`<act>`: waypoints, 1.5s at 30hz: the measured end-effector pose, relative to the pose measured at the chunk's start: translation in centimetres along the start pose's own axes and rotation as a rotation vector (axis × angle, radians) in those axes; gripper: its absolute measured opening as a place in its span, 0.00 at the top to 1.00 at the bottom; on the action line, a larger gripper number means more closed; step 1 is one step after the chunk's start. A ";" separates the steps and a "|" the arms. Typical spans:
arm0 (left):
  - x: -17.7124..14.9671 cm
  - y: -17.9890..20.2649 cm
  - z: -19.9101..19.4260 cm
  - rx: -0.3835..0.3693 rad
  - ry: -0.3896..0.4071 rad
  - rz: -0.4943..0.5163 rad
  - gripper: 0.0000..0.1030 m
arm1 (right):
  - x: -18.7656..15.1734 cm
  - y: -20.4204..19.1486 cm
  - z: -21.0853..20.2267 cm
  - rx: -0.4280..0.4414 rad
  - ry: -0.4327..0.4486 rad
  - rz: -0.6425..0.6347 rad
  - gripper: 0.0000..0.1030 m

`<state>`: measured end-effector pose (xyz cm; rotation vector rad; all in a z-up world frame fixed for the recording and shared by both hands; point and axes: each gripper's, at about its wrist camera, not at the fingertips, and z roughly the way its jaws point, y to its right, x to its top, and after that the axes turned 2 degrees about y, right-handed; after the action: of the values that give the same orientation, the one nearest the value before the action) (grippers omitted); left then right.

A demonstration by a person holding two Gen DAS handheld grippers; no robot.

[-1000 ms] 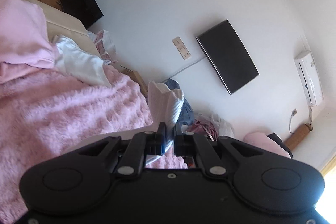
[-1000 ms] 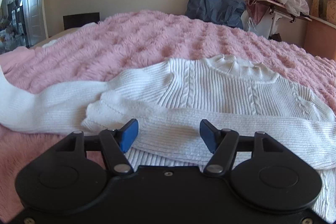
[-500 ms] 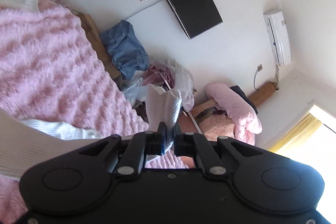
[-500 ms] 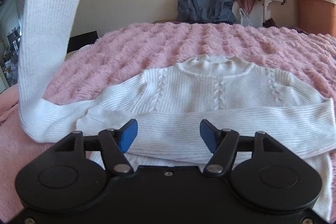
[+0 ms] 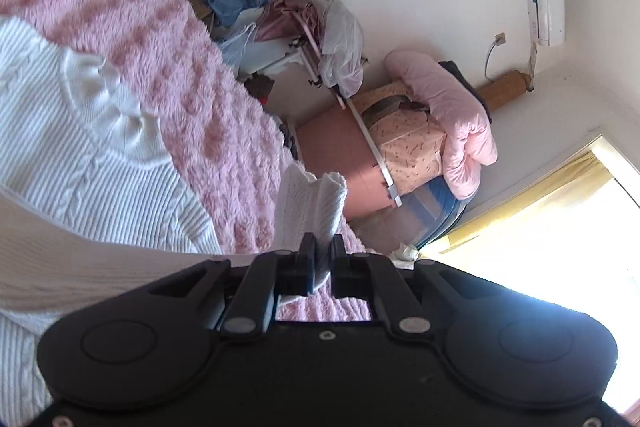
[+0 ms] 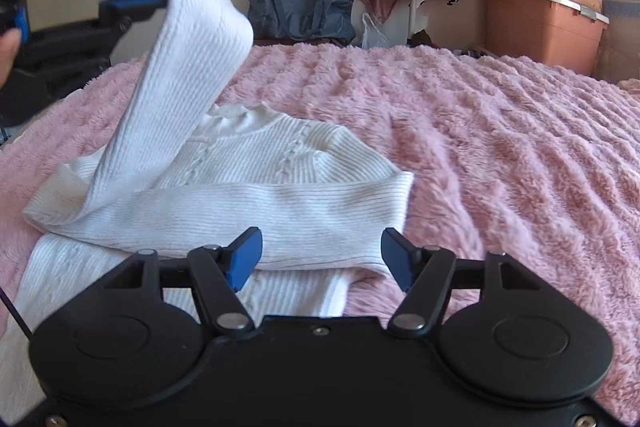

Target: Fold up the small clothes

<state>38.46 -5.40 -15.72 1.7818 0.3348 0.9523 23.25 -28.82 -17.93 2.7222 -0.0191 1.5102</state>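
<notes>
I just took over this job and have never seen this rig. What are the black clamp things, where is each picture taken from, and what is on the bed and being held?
There is no robot arm here. A person holds a hand-held two-finger clamp in each hand, and each clamp carries a wide-angle camera looking forward along its fingers.

One picture looks out from the left gripper, tilted sideways. The other looks out from the right gripper, which also sees the left one at upper left.

A white knit sweater lies on a fluffy pink blanket covering the bed. One sleeve is already folded across the body.

The left gripper is shut on the cuff of the other sleeve, lifting it above the sweater. The right gripper is open and holds nothing, hovering near the sweater's lower part.
</notes>
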 end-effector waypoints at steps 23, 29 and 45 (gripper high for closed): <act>-4.1 -1.1 1.0 0.159 -0.144 0.189 0.62 | 2.0 6.6 -2.0 0.045 -0.010 0.157 0.35; -0.1 -1.6 -7.5 0.349 -0.007 0.318 0.58 | 4.8 6.4 1.7 0.237 -0.021 0.027 0.40; 2.2 -10.7 -15.0 0.623 0.082 0.244 0.57 | 3.1 6.7 7.7 0.248 -0.205 0.031 0.82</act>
<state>31.06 10.37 -22.08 2.3934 0.5139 1.1795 31.27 -35.78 -19.26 3.0741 0.1303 1.3138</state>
